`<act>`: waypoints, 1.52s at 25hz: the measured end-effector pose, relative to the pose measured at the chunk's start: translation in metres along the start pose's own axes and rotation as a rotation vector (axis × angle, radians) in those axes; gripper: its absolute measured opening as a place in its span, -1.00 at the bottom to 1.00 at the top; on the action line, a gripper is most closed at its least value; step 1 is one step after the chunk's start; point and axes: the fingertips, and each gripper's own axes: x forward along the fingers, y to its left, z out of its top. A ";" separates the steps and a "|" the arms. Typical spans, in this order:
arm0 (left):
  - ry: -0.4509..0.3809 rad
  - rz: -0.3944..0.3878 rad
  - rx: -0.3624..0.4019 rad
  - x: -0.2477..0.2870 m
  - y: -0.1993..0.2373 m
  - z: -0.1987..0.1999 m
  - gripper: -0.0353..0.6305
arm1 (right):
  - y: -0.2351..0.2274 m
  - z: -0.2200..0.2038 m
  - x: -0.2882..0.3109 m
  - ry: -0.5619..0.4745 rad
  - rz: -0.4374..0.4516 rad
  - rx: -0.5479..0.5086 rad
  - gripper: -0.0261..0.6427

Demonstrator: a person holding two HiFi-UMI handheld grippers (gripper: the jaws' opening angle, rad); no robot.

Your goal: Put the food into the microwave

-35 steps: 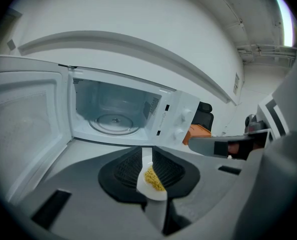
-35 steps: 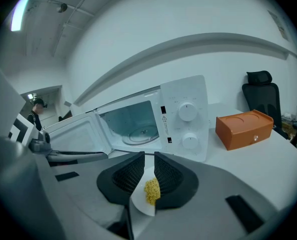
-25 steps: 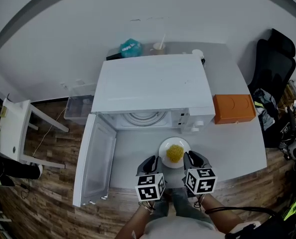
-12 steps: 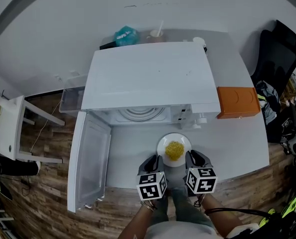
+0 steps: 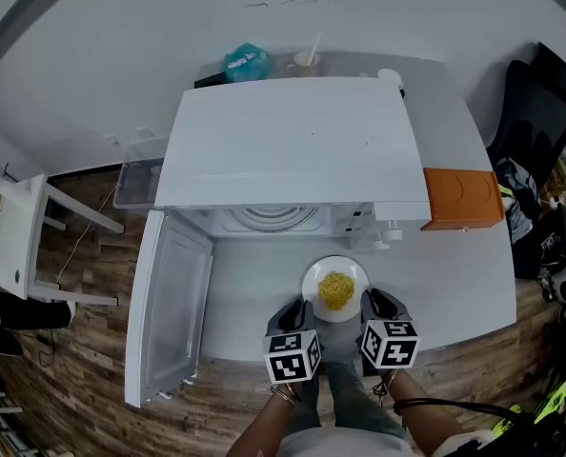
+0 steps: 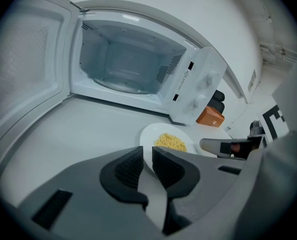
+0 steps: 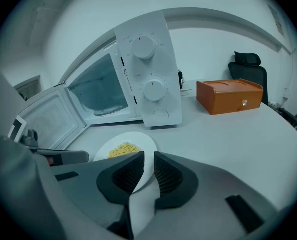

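Observation:
A white plate (image 5: 352, 272) with yellow food (image 5: 334, 288) rests on the white table in front of the microwave (image 5: 293, 141). The microwave's door (image 5: 169, 317) hangs open to the left and its cavity (image 6: 123, 64) holds a glass turntable. My left gripper (image 5: 300, 312) is shut on the plate's near left rim, which shows between its jaws in the left gripper view (image 6: 147, 163). My right gripper (image 5: 371, 305) is shut on the near right rim (image 7: 148, 170). The food (image 6: 169, 142) lies in the plate's middle (image 7: 123, 149).
An orange box (image 5: 462, 198) stands right of the microwave. Behind the microwave are a teal bag (image 5: 246, 63) and a cup (image 5: 305, 62). A black chair (image 5: 540, 103) is at the far right, a white stool (image 5: 16, 246) and a clear bin (image 5: 135, 184) at the left.
The head view has shifted slightly. Both grippers stay at the plate's near rim, and the plate has hardly moved.

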 end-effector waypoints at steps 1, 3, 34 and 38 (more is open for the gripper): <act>0.005 0.003 -0.001 0.001 0.000 -0.001 -0.73 | 0.000 0.000 0.001 0.003 0.000 0.001 -0.77; 0.014 0.007 -0.004 0.002 0.001 -0.003 -0.73 | -0.001 -0.001 0.002 0.006 0.001 0.002 -0.77; 0.050 0.033 -0.096 0.021 0.008 -0.003 -0.73 | -0.009 -0.003 0.027 0.061 0.019 0.028 -0.77; 0.053 0.031 -0.106 0.023 0.007 -0.003 -0.73 | -0.007 -0.003 0.029 0.065 0.022 0.026 -0.77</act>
